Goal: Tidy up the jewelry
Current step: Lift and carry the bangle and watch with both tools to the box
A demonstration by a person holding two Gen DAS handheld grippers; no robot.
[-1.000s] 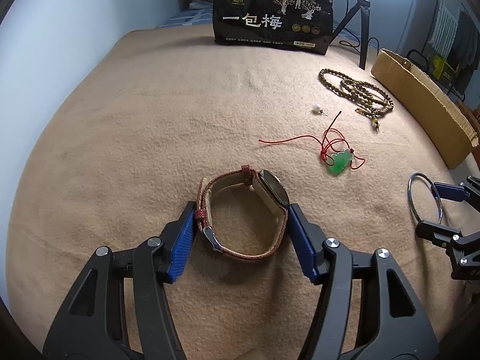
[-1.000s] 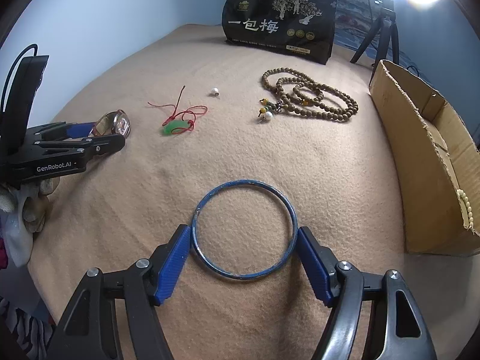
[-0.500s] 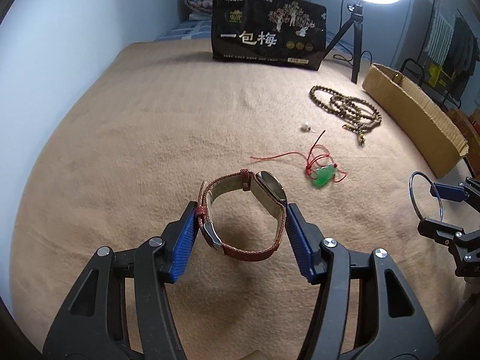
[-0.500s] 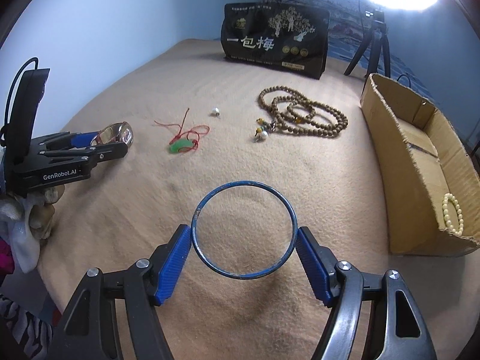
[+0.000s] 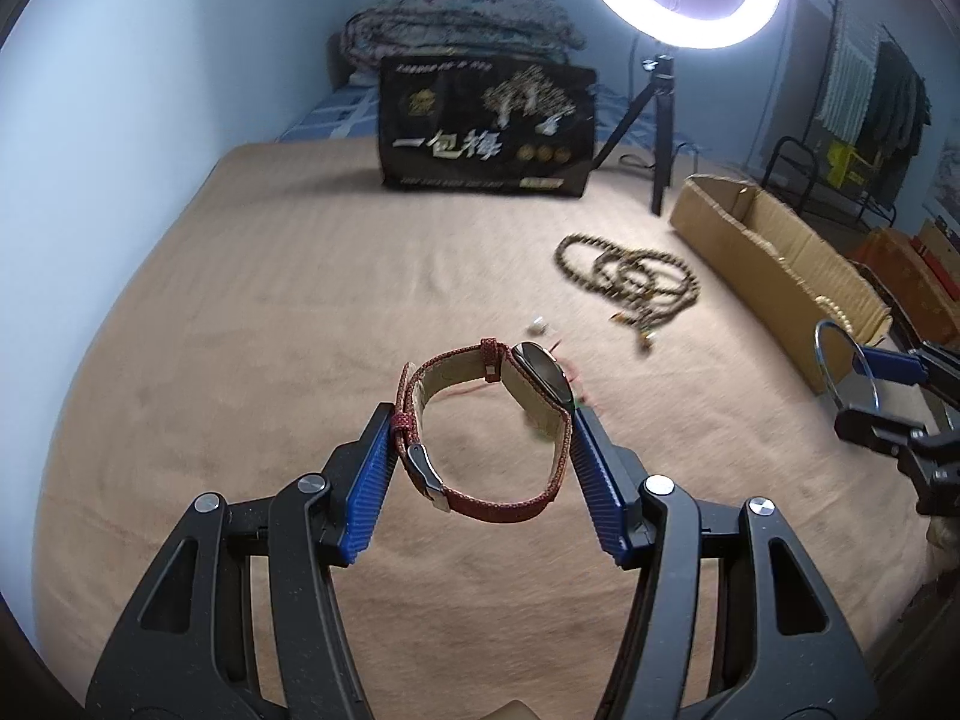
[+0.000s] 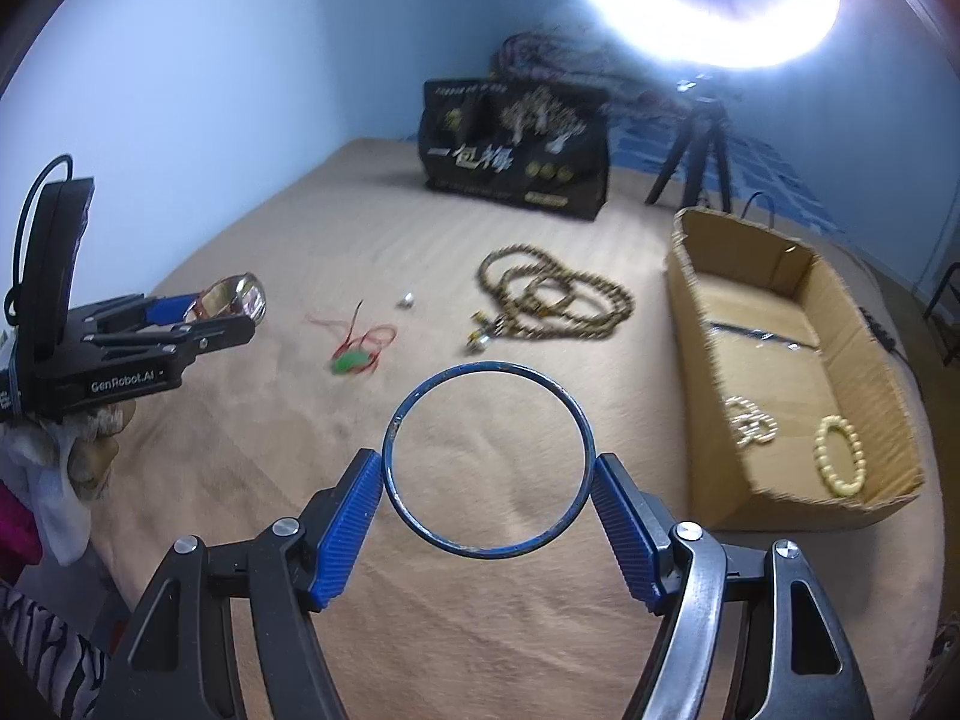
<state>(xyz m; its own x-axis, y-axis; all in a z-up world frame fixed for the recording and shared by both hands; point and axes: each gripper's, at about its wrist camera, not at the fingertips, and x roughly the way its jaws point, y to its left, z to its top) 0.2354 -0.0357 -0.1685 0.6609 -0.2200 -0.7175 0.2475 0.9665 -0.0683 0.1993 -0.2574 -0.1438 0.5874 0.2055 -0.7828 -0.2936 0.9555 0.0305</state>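
My left gripper (image 5: 480,468) is shut on a wristwatch (image 5: 534,381) with a red woven strap and holds it above the tan blanket (image 5: 240,330). My right gripper (image 6: 487,498) is shut on a thin blue bangle (image 6: 487,549), also lifted off the blanket. An open cardboard box (image 6: 780,324) lies to the right with cream bead bracelets (image 6: 840,459) inside. A brown bead necklace (image 6: 558,300), a green pendant on red cord (image 6: 348,360) and a small white bead (image 6: 407,299) lie on the blanket. The left gripper and its watch (image 6: 234,300) show at the left of the right wrist view.
A black printed bag (image 5: 486,126) stands at the back of the blanket. A ring light on a tripod (image 5: 666,120) stands behind the box (image 5: 774,252). A folded quilt (image 5: 456,24) lies behind the bag. Racks and boxes (image 5: 900,252) stand at the far right.
Both grippers have lifted higher off the blanket with the watch and the bangle held. The views have tilted up, and the box's inside now shows in the right wrist view.
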